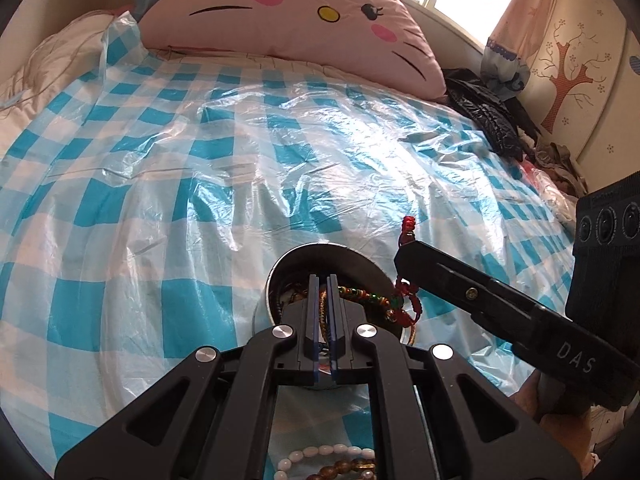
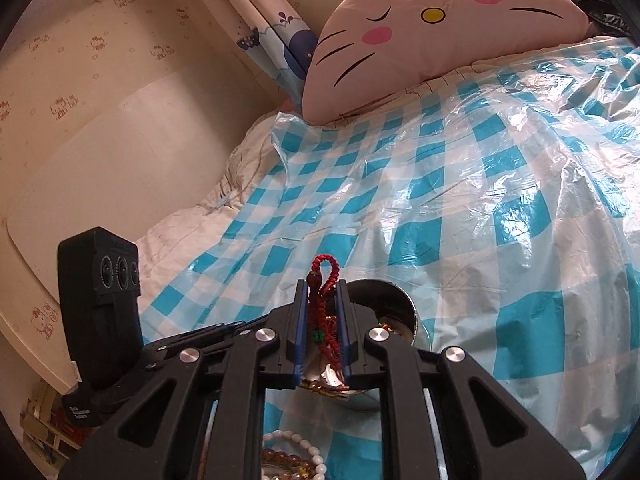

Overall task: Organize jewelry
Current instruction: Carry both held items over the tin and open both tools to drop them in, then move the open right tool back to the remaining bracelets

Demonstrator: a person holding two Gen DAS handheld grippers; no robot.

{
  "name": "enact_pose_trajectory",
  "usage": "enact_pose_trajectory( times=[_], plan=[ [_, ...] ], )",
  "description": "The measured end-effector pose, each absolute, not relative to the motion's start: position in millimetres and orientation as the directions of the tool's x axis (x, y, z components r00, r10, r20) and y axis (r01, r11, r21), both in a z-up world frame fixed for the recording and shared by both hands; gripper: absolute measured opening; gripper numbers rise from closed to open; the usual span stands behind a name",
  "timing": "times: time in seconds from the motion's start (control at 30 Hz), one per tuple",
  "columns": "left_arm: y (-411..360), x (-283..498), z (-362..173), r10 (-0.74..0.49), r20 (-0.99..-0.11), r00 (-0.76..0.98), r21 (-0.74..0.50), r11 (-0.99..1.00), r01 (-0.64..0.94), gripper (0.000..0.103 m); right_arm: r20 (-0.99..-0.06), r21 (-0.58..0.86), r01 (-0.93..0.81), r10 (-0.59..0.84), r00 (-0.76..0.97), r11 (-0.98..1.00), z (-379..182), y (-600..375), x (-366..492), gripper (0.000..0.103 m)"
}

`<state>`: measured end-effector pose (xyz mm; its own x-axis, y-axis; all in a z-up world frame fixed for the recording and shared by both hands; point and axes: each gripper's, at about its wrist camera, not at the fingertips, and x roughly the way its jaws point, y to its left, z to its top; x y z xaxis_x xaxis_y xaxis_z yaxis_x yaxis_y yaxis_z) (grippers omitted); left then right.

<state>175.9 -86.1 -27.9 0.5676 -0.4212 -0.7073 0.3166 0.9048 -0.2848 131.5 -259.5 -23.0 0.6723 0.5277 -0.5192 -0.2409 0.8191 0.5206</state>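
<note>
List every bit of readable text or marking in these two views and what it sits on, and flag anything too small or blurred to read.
"DAS": white letters on the black body of the right gripper, seen from the left wrist view.
Small white print, two lines, at the foot of the left gripper's body below the sensor block: too small and blurred to read with confidence.
Faint print along the top of the wall panel with the tree picture: unreadable.
Nothing else carries text.
</note>
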Motion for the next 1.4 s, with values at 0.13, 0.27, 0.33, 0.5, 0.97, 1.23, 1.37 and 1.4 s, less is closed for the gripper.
enact_pose_trajectory(
  times=[0.13, 0.27, 0.33, 0.5, 0.97, 1.23, 1.37, 1.4],
  plan=[
    [-77, 174, -30, -0.391, -0.710, 0.585, -0.273, 0.919, 0.283, 0.030, -0.567, 0.487, -0.215, 0.493, 0.660, 0.847, -37, -254, 137, 0.040],
    [-62, 164, -24, -0.343, -0.693, 0.635, -0.263, 0.939, 0.220, 0.053, -0.559, 0.477, -0.195, 0.467, 0.685, 0.857, -36, -259, 127, 0.041],
    [-56, 156, -21, -0.312, -0.690, 0.653, -0.249, 0.950, 0.191, 0.057, -0.558, 0.484, -0.179, 0.460, 0.691, 0.856, -36, -262, 121, 0.041],
    [-51, 142, -14, -0.262, -0.675, 0.690, -0.206, 0.965, 0.164, 0.070, -0.561, 0.460, -0.165, 0.430, 0.707, 0.872, -28, -262, 105, 0.054],
    [-36, 107, -21, -0.258, -0.697, 0.670, -0.228, 0.964, 0.134, 0.082, -0.567, 0.482, -0.091, 0.390, 0.726, 0.871, -23, -275, 57, 0.060],
    [-37, 84, -27, -0.230, -0.720, 0.655, -0.188, 0.973, 0.136, 0.085, -0.567, 0.508, -0.051, 0.379, 0.731, 0.860, -26, -289, 29, 0.060],
    [-37, 73, -27, -0.212, -0.726, 0.654, -0.158, 0.977, 0.141, 0.086, -0.556, 0.522, -0.047, 0.382, 0.739, 0.852, -24, -292, 17, 0.060],
    [-35, 70, -27, -0.206, -0.726, 0.656, -0.154, 0.979, 0.137, 0.086, -0.551, 0.527, -0.046, 0.382, 0.742, 0.849, -23, -292, 15, 0.060]
  ],
)
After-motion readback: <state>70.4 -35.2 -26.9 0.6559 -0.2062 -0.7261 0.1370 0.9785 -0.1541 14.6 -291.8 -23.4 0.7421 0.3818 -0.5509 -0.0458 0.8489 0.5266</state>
